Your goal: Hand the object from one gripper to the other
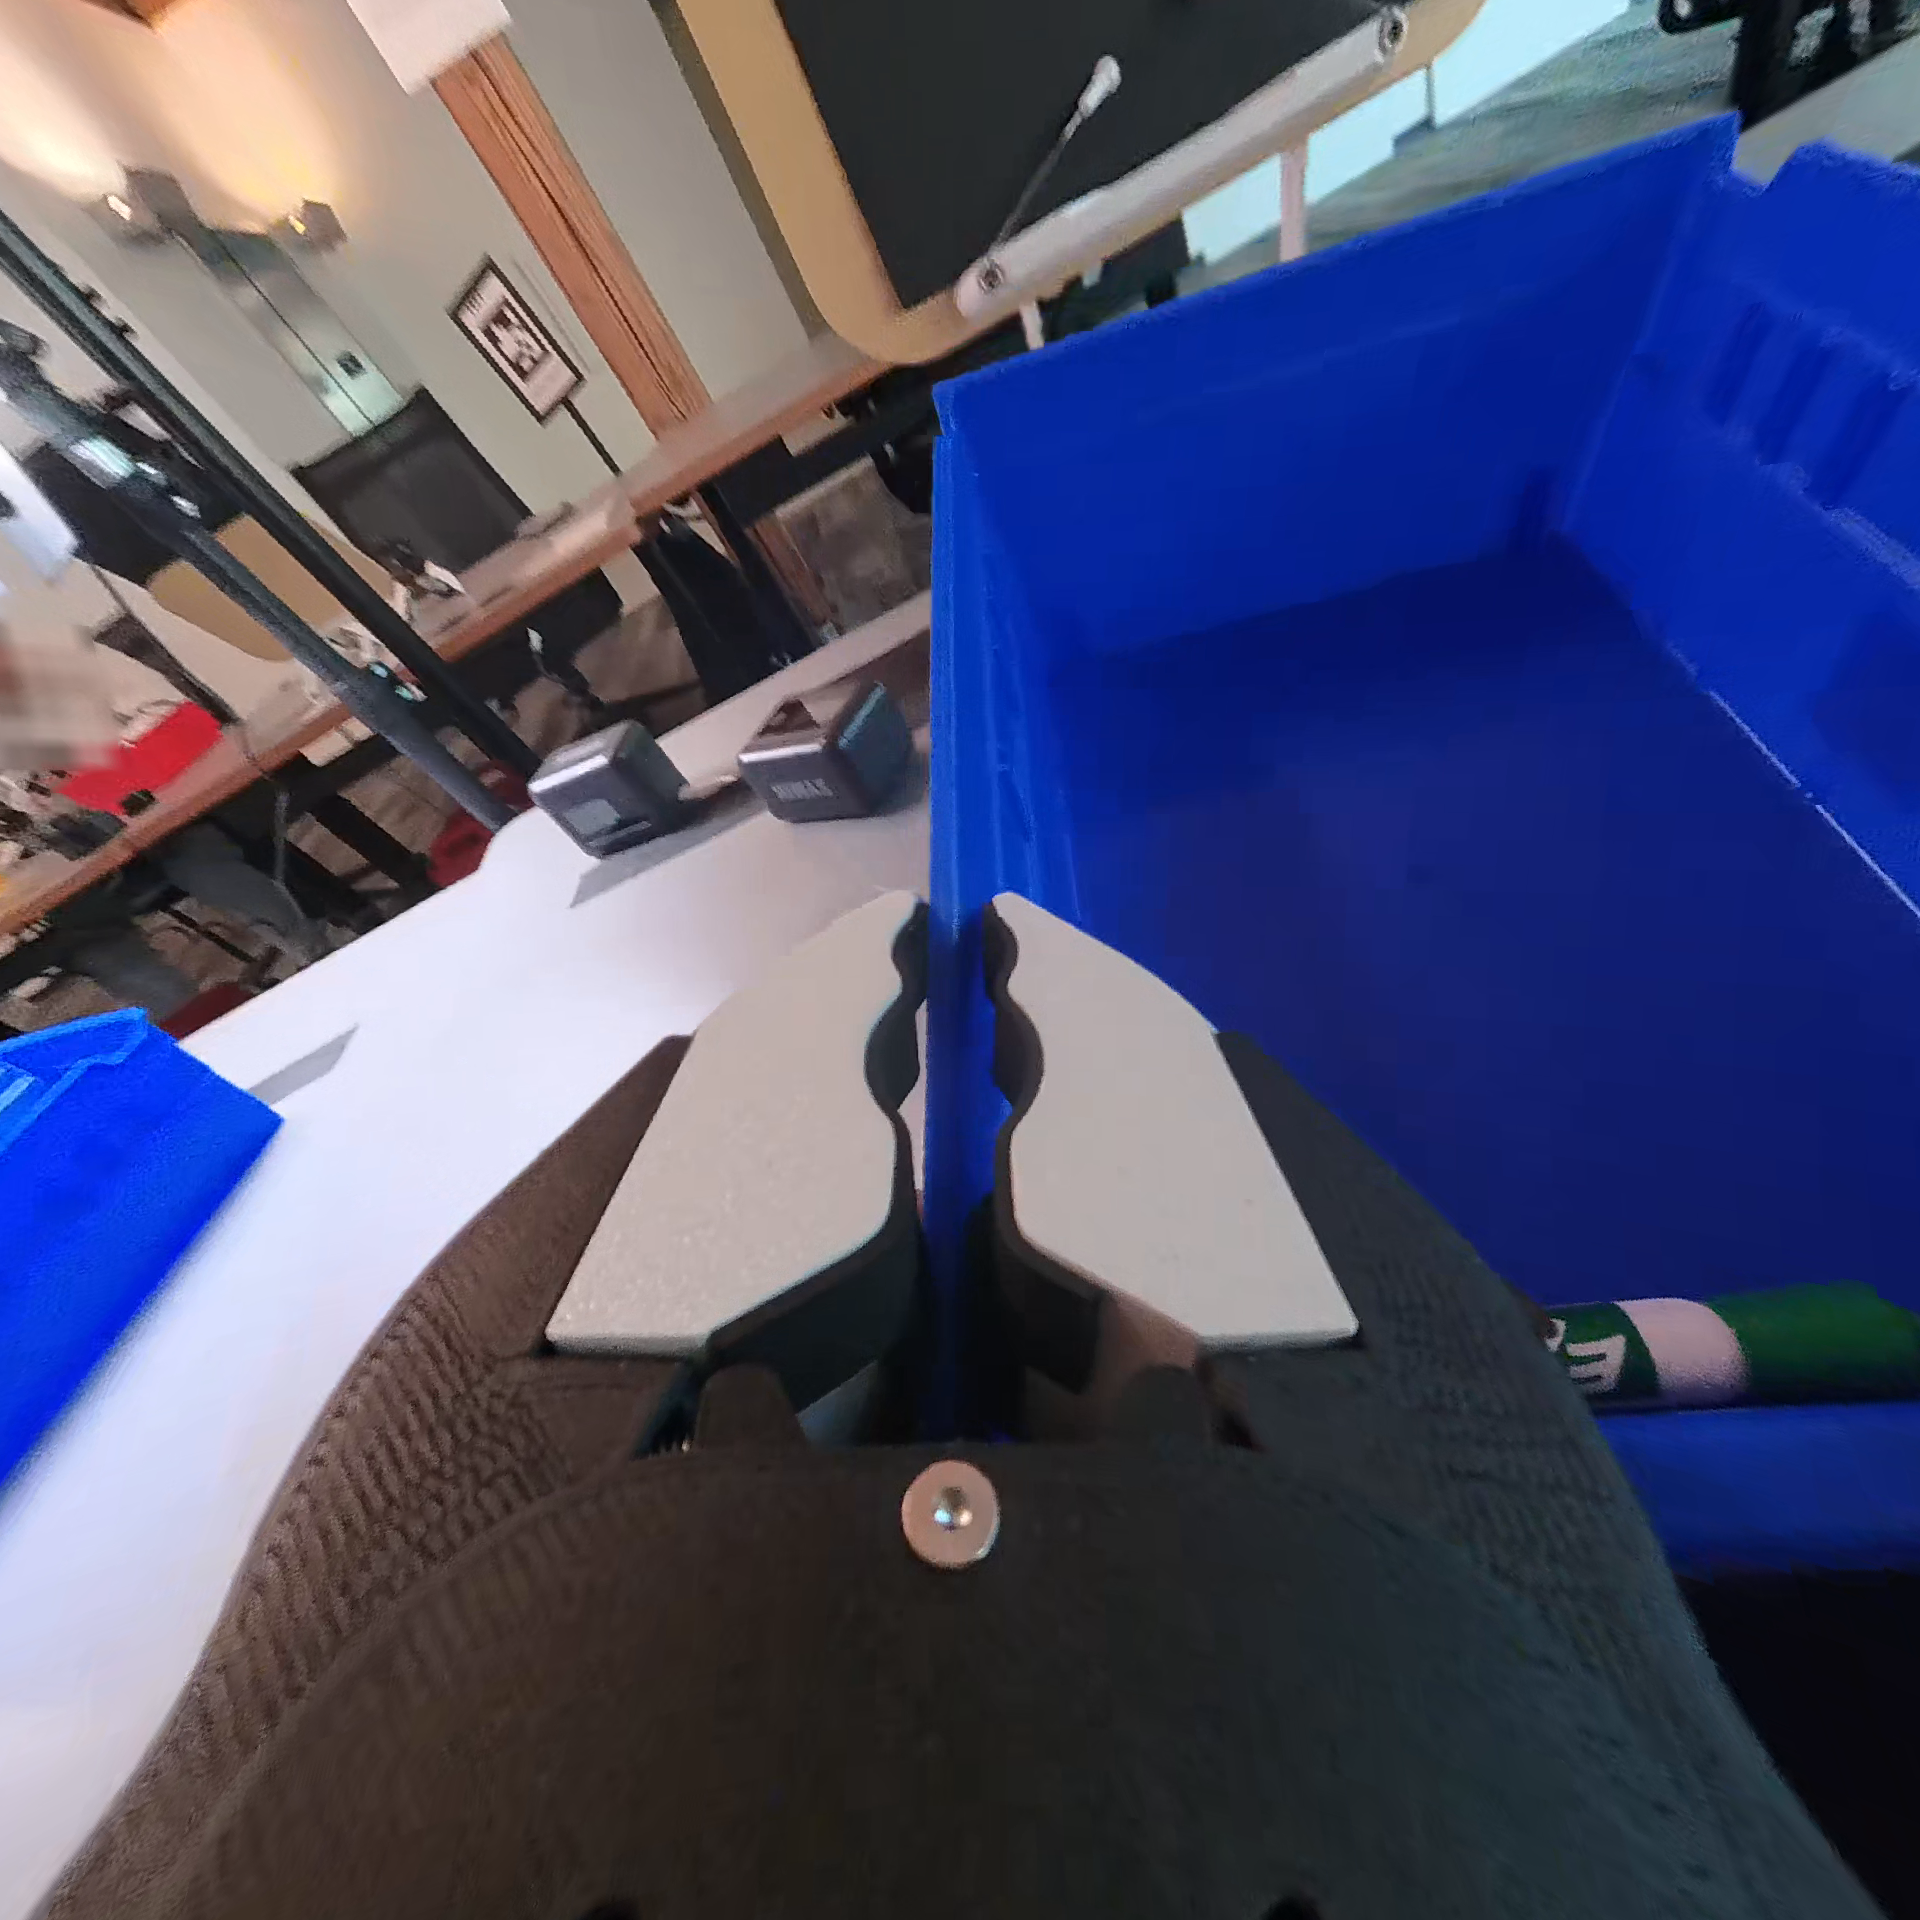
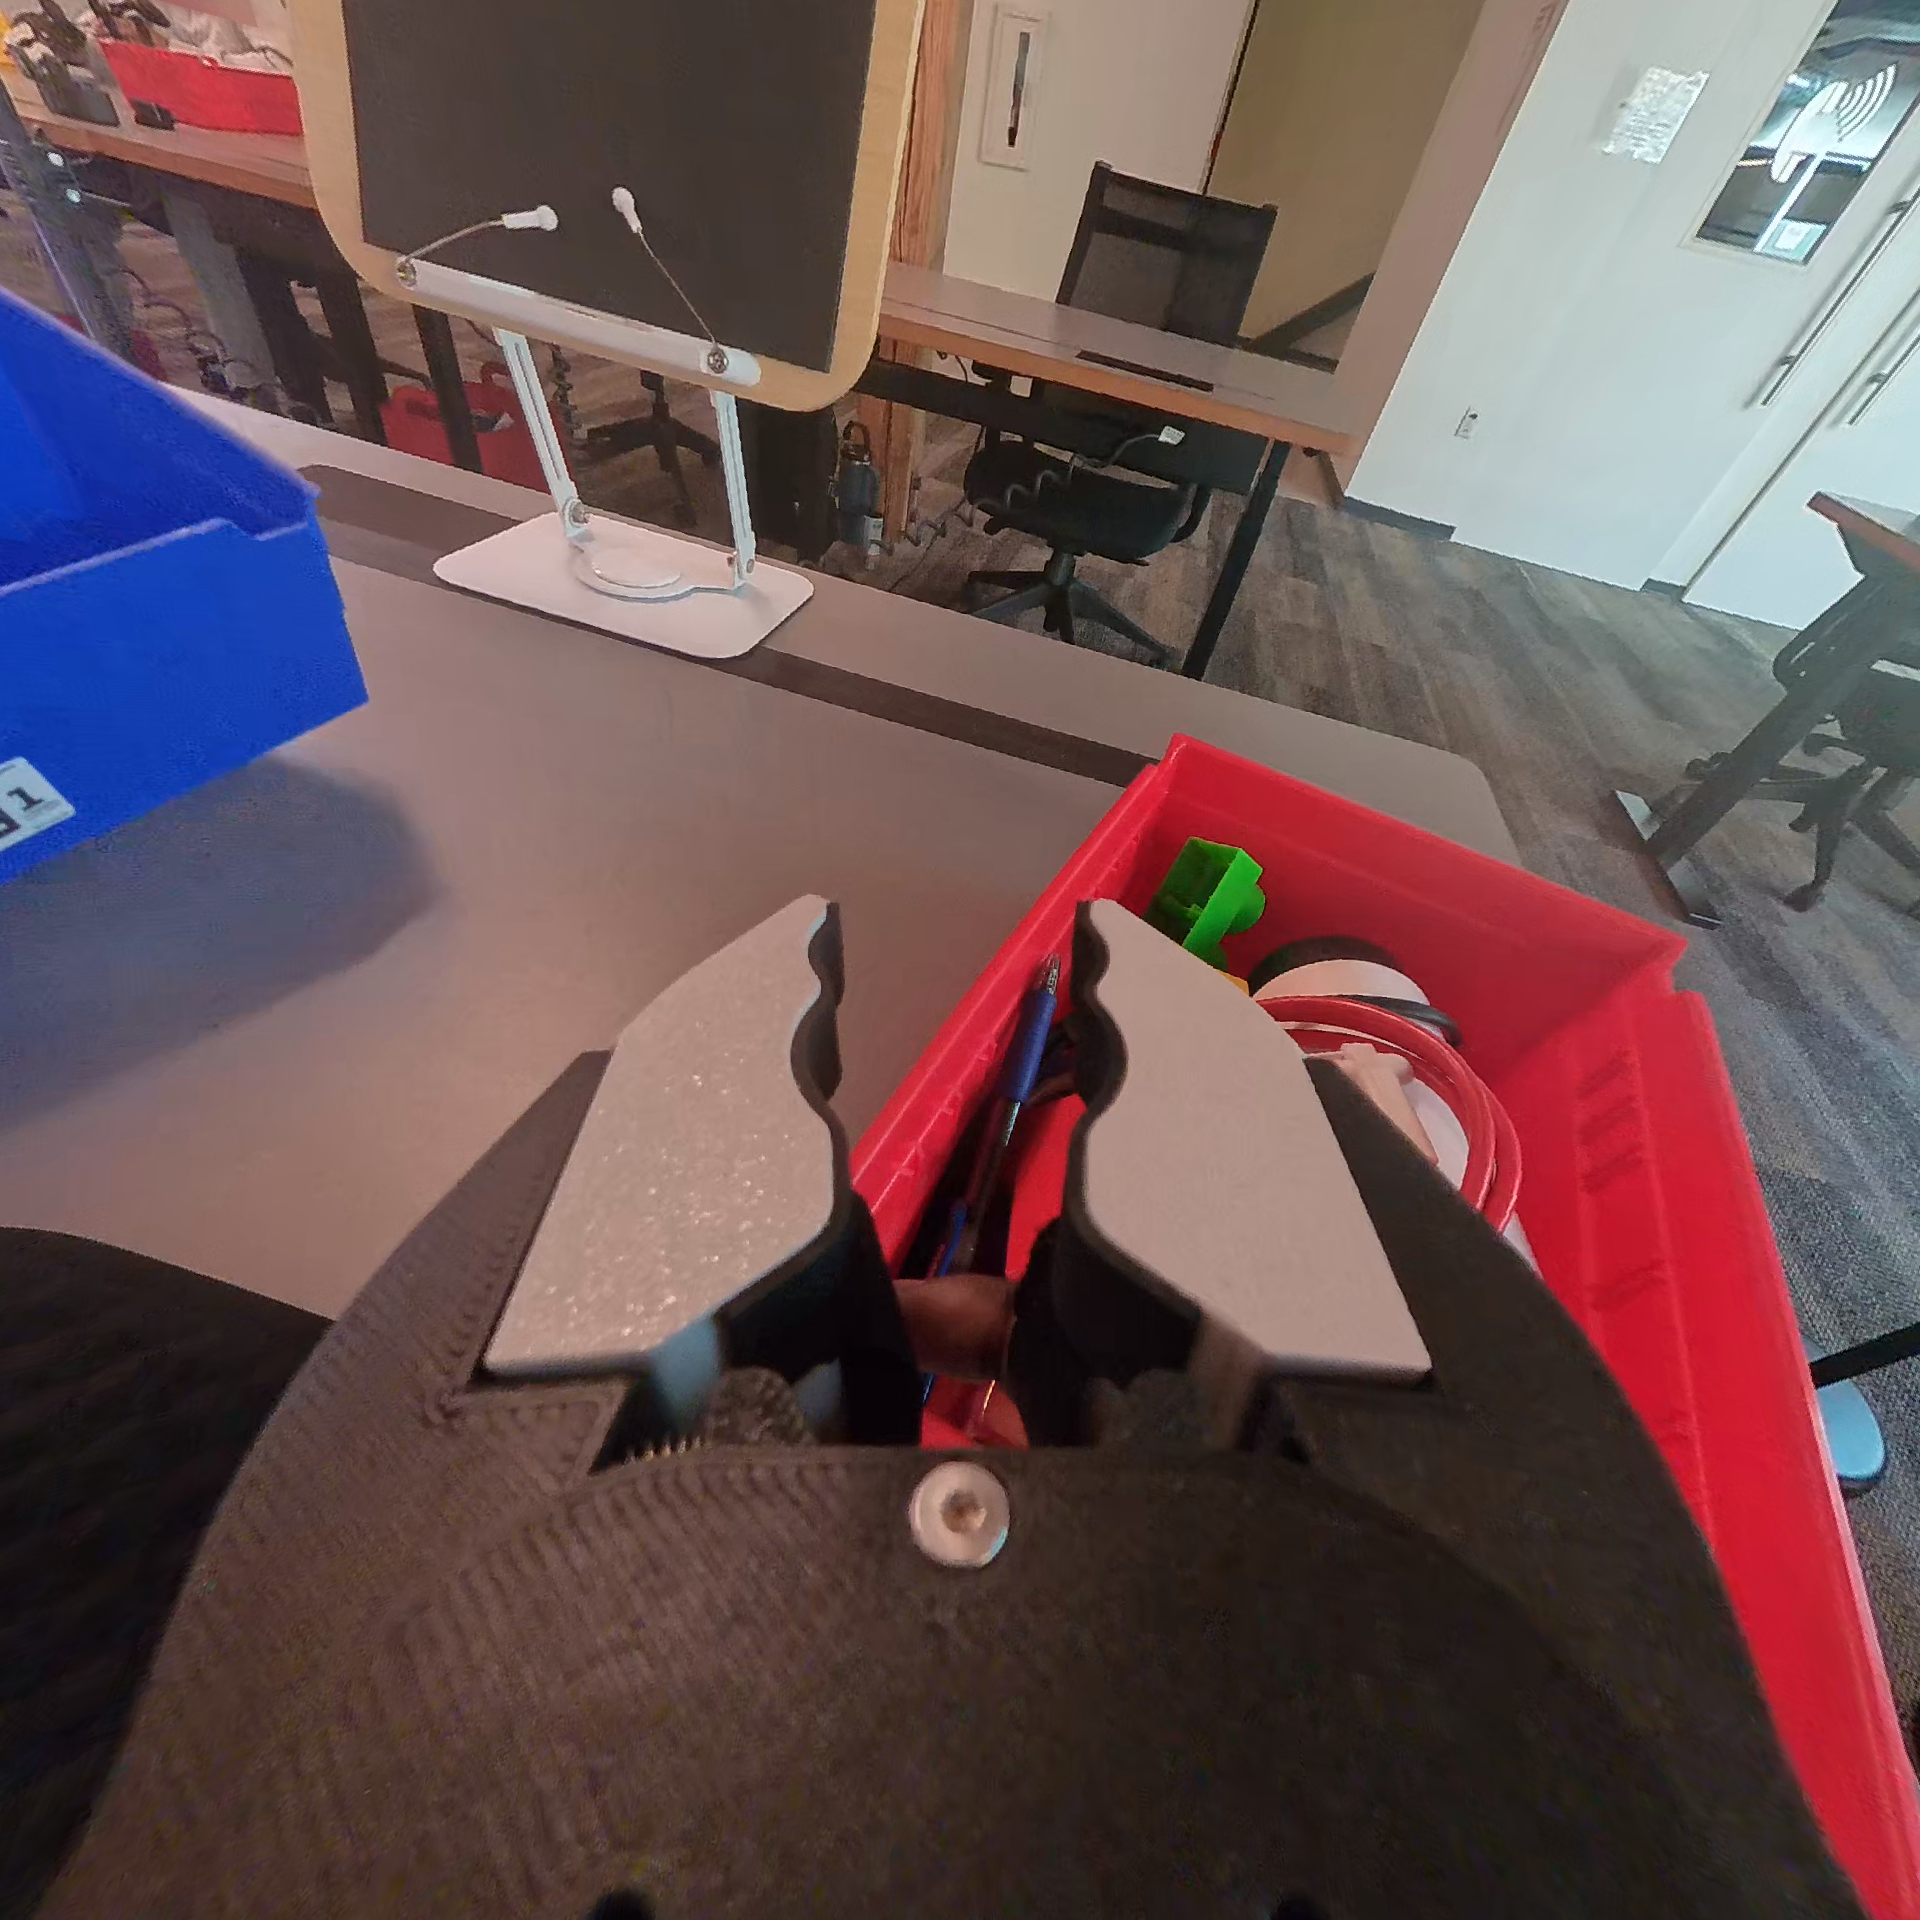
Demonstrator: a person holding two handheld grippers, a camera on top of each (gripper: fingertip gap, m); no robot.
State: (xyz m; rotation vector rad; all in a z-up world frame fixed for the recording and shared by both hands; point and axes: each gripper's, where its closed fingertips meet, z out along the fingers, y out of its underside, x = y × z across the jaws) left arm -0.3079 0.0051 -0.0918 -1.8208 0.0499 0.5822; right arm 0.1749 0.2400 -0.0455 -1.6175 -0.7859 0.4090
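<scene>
- The left gripper (image 1: 954, 935) is nearly closed and holds nothing. A wall of the blue bin (image 1: 1351, 468) shows in the thin gap; I cannot tell if it touches.
- The right gripper (image 2: 956, 940) is partly open and empty, over the red bin's (image 2: 1621, 1101) near wall.
- I think no object is picked yet; the pen (image 2: 1034, 1039) lies below the right gripper.
- The grey table (image 2: 623, 831) between the bins gives room.

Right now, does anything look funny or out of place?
Yes. The left gripper straddles the blue bin's wall instead of an object; whether it grips is unclear. The right gripper is open and empty over the cluttered red bin.
</scene>
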